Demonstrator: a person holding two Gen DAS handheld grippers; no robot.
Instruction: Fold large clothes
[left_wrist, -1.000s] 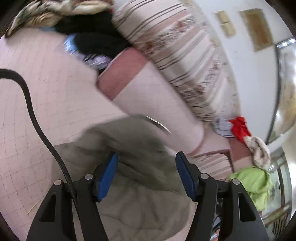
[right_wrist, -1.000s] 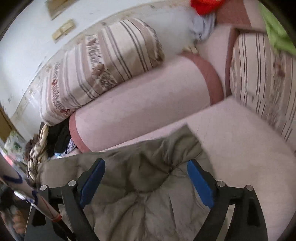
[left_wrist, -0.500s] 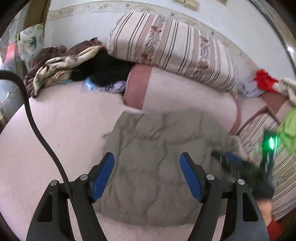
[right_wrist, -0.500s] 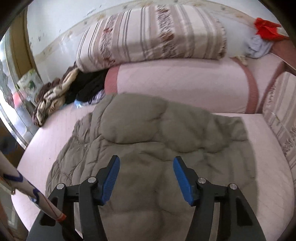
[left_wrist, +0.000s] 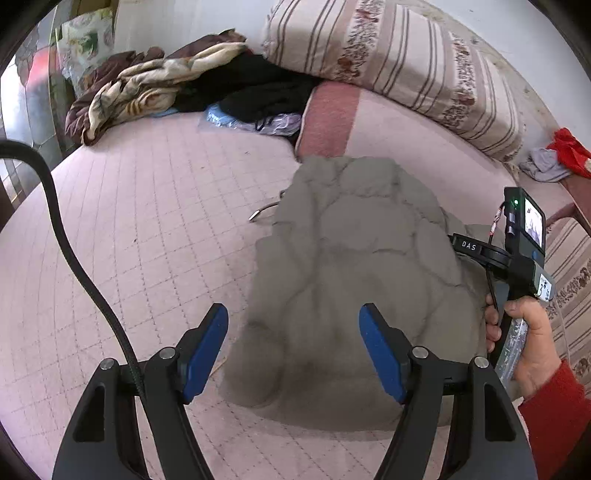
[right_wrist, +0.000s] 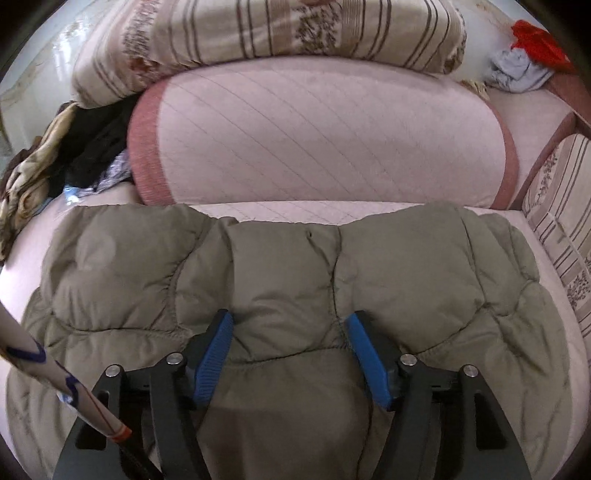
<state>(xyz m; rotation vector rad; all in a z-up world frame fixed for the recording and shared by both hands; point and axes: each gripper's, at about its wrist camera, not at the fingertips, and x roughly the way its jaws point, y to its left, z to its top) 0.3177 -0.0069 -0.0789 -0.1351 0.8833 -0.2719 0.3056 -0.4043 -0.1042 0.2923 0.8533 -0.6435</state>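
An olive-grey puffy jacket (left_wrist: 354, 280) lies spread on the pink quilted seat (left_wrist: 140, 229). My left gripper (left_wrist: 293, 347) is open and hovers over the jacket's near left edge, with nothing touching its blue pads. My right gripper (right_wrist: 291, 350) points down into the middle of the jacket (right_wrist: 280, 266). Its fingertips are sunk in the padding and a puff of fabric bulges between the jaws, which are opening. In the left wrist view, a hand in a red sleeve (left_wrist: 532, 332) holds the right gripper's handle at the jacket's right edge.
A pink bolster (right_wrist: 325, 136) and a striped cushion (right_wrist: 258, 33) lie behind the jacket. Piled clothes (left_wrist: 155, 85) fill the back left corner, and red and grey cloths (right_wrist: 524, 55) the back right. A black cable (left_wrist: 70, 251) hangs at the left. A striped stick (right_wrist: 55, 373) crosses the lower left.
Both grippers came down toward the jacket. The right one narrowed from wide open and sank into the padding. The jacket went from bunched to lying spread out.
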